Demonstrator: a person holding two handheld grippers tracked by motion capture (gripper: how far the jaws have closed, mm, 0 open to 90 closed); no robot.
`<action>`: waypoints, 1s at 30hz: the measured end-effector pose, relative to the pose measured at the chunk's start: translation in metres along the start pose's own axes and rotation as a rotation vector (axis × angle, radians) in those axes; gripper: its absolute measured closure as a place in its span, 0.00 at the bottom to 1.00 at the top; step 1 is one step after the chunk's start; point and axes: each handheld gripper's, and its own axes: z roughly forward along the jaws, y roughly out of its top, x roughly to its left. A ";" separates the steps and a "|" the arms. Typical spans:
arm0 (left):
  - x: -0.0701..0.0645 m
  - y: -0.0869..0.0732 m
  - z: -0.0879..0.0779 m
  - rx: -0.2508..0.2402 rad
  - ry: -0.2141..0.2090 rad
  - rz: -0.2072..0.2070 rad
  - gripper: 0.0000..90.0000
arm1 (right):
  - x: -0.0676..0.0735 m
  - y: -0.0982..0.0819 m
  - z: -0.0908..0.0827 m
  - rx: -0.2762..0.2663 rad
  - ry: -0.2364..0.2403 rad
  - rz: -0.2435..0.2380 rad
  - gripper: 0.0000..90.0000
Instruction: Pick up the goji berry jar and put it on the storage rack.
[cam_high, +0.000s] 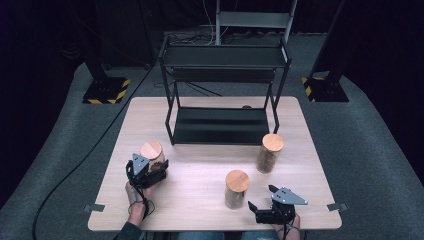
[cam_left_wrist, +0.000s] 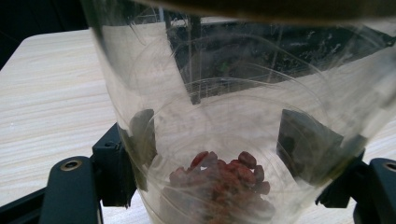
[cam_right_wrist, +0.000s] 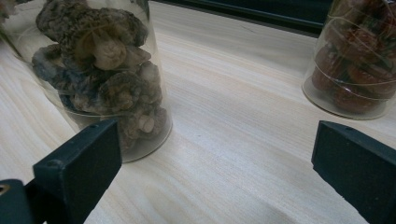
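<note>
My left gripper (cam_high: 152, 167) is clamped on the clear jar (cam_left_wrist: 224, 140) at the table's (cam_high: 200, 175) left side; in the left gripper view the pads press its curved wall from both flanks. The jar stands upright, long axis vertical, wooden lid (cam_high: 151, 149) on top, and only a small heap of red dried fruit (cam_left_wrist: 219, 179) sits at its bottom, so I expect it to feel light and slippery. The black metal rack (cam_high: 222, 95) lies straight ahead and somewhat to the right, and my left hand is the nearer one for carrying the jar there. My right gripper (cam_high: 265, 207) rests near the front edge, jaws spread and empty, facing the jar of wrinkled dried mushrooms (cam_right_wrist: 100, 74).
</note>
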 end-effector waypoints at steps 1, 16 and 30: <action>0.000 0.001 0.000 -0.001 -0.001 0.002 0.27 | 0.000 0.000 0.000 0.000 -0.001 0.000 0.01; -0.005 0.010 -0.006 -0.017 -0.028 0.014 0.27 | 0.001 0.000 0.000 0.006 -0.006 -0.008 0.01; -0.009 0.016 -0.006 -0.025 -0.052 0.028 0.27 | 0.001 0.000 0.001 0.013 0.001 -0.006 0.01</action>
